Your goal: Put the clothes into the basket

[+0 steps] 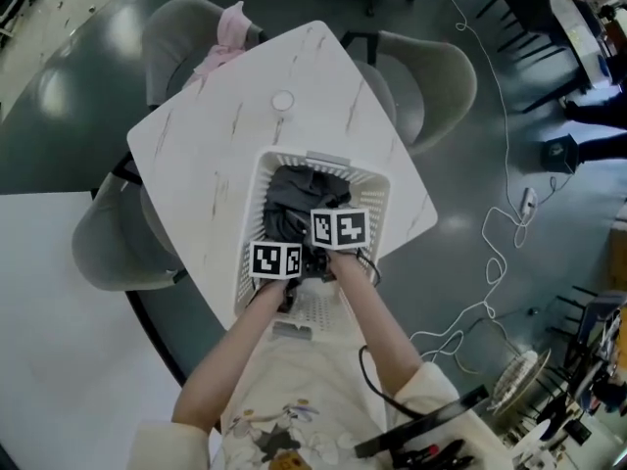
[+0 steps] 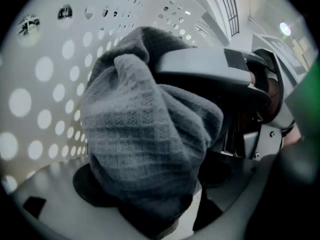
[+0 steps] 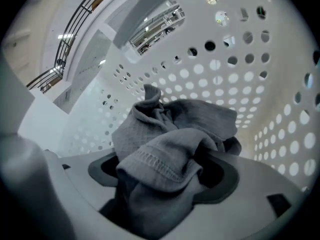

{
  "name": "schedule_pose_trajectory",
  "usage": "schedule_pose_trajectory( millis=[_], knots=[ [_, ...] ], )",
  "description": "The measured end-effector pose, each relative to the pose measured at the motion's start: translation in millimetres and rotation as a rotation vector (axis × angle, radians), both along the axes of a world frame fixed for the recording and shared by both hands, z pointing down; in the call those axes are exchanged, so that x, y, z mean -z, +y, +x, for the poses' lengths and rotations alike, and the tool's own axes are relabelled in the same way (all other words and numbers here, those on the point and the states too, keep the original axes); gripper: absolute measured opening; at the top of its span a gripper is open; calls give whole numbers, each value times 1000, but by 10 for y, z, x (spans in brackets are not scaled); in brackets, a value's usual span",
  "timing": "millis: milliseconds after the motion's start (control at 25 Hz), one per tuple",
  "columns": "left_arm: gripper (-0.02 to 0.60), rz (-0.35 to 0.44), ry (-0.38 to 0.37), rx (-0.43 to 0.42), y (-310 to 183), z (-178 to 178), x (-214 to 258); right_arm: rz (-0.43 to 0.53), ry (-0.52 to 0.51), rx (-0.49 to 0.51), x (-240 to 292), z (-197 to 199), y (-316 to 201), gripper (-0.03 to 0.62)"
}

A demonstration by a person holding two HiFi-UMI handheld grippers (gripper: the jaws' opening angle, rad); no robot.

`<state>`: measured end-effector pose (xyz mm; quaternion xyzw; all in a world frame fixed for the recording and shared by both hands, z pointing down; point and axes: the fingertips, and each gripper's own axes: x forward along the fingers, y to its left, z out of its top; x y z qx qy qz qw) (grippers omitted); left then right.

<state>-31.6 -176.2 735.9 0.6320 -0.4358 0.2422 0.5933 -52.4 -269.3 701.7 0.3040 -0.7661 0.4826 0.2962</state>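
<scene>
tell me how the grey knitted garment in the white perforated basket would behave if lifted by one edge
The grey knitted garment would probably hang limp, since it lies crumpled in soft folds. It is likely light for its bulk, given its visibly open knit. The ribbed texture suggests it won't slip easily.

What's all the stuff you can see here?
table: one, white marbled, among the chairs
basket: one, white, on the table
clothes: one heap, dark grey, in the basket
cloth: one, pink, on the far chair
chairs: three, grey, around the table
round thing: one, pale, on the table
cable: one, white, on the floor
left gripper: one, grey, open in the basket, clothes between jaws
right gripper: one, grey, open in the basket, clothes between jaws
</scene>
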Motion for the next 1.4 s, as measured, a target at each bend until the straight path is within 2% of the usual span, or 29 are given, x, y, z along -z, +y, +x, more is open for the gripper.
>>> schedule_pose_trajectory(
  millis=[80, 240, 400, 880, 1400],
  knots=[
    [445, 19, 12, 14, 0, -17, 174, 7, -27, -38, 198, 36, -17, 388],
    [449, 46, 92, 113, -4, -19, 586, 25, -85, -140, 586, 163, -45, 397],
    [449, 105, 145, 134, 2, -26, 964, 58, -144, -201, 918, 220, -46, 397],
    [449, 184, 165, 170, 147, -110, 1382, 118, -179, -271, 1273, 397, 142, 397],
    [448, 278, 184, 161, 287, -141, 1842, 167, -264, -339, 1684, 593, 486, 397]
  ],
)
